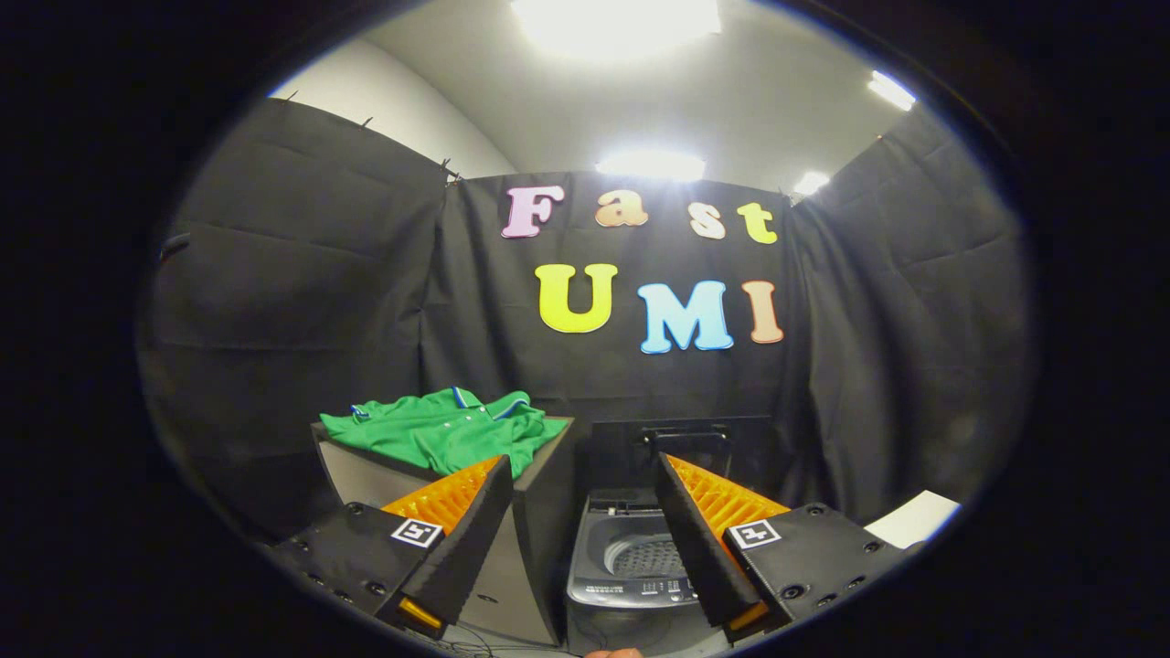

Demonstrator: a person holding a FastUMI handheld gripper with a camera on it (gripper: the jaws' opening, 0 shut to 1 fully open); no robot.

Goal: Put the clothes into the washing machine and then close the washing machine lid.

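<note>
Tongs (580, 461) agape before black-draped booth.

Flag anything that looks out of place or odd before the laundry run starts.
Nothing stands out. The green shirt lies rumpled on the cabinet beside the washing machine, whose lid stands open. The gripper is open, holding nothing.

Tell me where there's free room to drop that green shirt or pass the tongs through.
The washing machine stands lid up, its drum bare: free room, between and just beyond the open tongs, which hold nothing. The box beside the machine is crowded on top, where the green shirt lies spread.
</note>
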